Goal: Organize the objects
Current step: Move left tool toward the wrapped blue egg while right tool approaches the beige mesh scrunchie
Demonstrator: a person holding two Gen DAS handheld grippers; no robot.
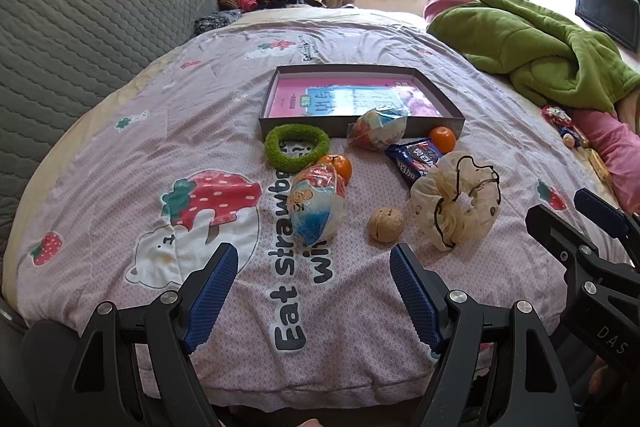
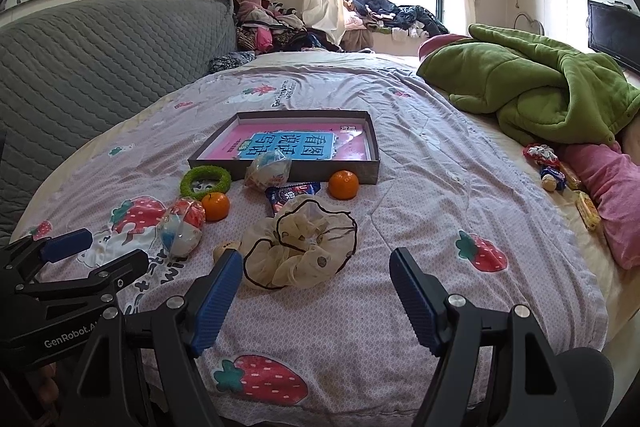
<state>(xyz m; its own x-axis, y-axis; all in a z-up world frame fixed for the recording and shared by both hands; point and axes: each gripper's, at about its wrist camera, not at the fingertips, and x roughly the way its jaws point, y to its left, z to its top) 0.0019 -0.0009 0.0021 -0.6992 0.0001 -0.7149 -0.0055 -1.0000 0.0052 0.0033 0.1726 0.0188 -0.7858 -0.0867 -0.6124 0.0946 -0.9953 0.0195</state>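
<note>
Scrunchie [image 2: 298,247] lies just ahead of the right tool [image 2: 316,275], nearer it than the left tool [image 1: 314,269]; both tools gape, released, holding nothing.

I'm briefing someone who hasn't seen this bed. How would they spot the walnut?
Start at the shallow grey box lying on the strawberry-print quilt; loose items lie scattered in front of it. Among them, nearest the left gripper, sits the walnut, between a wrapped ball and a cream scrunchie: small, tan, wrinkled, unwrapped.
</note>
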